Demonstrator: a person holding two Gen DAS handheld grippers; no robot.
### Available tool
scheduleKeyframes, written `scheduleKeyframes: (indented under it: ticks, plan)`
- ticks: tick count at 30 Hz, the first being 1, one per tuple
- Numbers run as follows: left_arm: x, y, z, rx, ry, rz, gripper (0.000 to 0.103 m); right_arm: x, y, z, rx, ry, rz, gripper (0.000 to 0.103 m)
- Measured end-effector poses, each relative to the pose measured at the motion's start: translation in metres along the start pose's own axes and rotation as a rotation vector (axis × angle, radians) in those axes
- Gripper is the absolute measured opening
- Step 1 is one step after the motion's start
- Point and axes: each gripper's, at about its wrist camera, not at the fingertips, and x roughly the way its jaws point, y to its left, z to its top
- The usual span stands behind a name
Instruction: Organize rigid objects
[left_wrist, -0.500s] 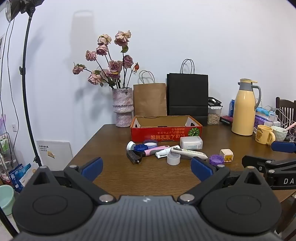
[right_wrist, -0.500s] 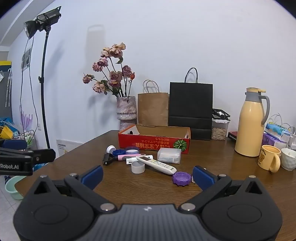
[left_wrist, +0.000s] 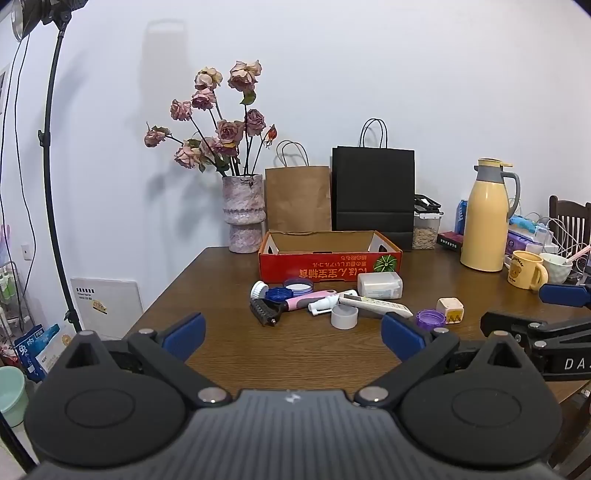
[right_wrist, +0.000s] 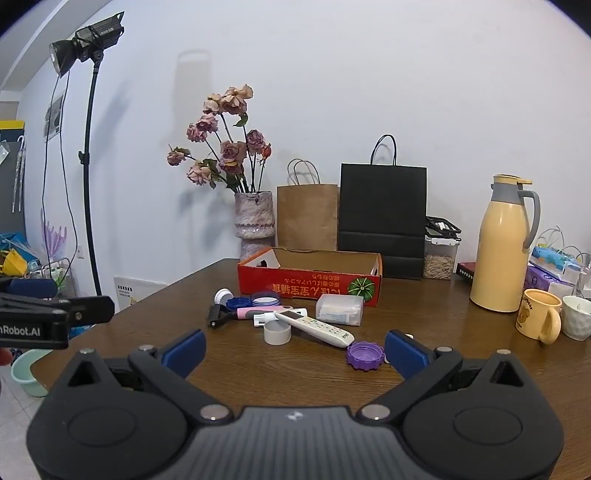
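Left wrist: left tool (left_wrist: 291, 332), right tool (right_wrist: 293, 350) spread wide, empty; bare table (left_wrist: 295, 354) between.

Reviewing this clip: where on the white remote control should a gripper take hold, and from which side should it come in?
Grip the white remote across its narrow width, near the middle of its length, probably coming from above. It lies flat and slanted on the table, so its long edges are exposed. The right gripper, jaws open, is closer. Its far end lies close to the white spray bottle, so avoid that end.
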Motion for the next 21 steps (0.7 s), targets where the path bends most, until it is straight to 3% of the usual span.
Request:
scheduleKeyframes:
  ticks: [21]
  plan:
    - [0.0017, 0.0016, 0.0007, -0.003, 0.000, -0.003, 0.103, -0.0020, -0.0003, 0.0002, -0.003, 0.000, -0.001, 0.103]
